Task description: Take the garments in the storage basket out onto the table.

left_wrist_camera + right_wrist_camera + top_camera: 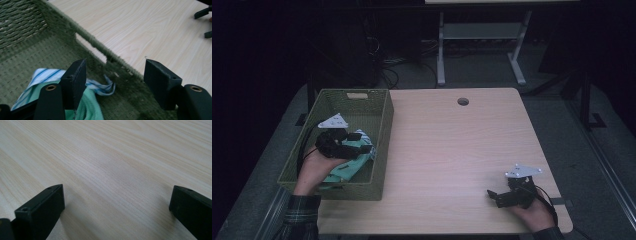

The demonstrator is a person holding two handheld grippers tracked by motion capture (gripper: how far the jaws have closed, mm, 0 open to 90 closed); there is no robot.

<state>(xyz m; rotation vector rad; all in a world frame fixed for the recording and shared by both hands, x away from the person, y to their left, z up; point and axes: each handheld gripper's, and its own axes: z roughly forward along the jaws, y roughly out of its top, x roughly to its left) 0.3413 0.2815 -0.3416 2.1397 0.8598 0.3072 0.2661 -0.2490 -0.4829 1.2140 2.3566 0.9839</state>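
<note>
From the high view we see a pale wooden counter (452, 150) with a green woven basket (382, 120) standing at its left edge. Inside the basket lies a heap of cloth (349, 167), mint green with a white and blue striped piece mixed in, bunched toward the near end. The left gripper (364, 147) hangs inside the basket just above that cloth, held by the person's left hand (314, 167), whose plaid sleeve (302, 215) enters from the bottom. In the left gripper view we look along its two black jaws: they stand apart with a clear gap, and nothing is clamped between them. One jaw sits just in front of the striped cloth (100, 86) and the green cloth (90, 107); we cannot tell whether it touches the fabric. The other jaw sits over the basket's woven floor near the side wall (92, 41), which has a handle slot cut in it. The right gripper (493, 196) rests low at the near right corner of the counter, well apart from the basket, in the person's right hand (532, 212). In the right gripper view its jaws stand wide over bare wood grain (112, 170), holding nothing.
</note>
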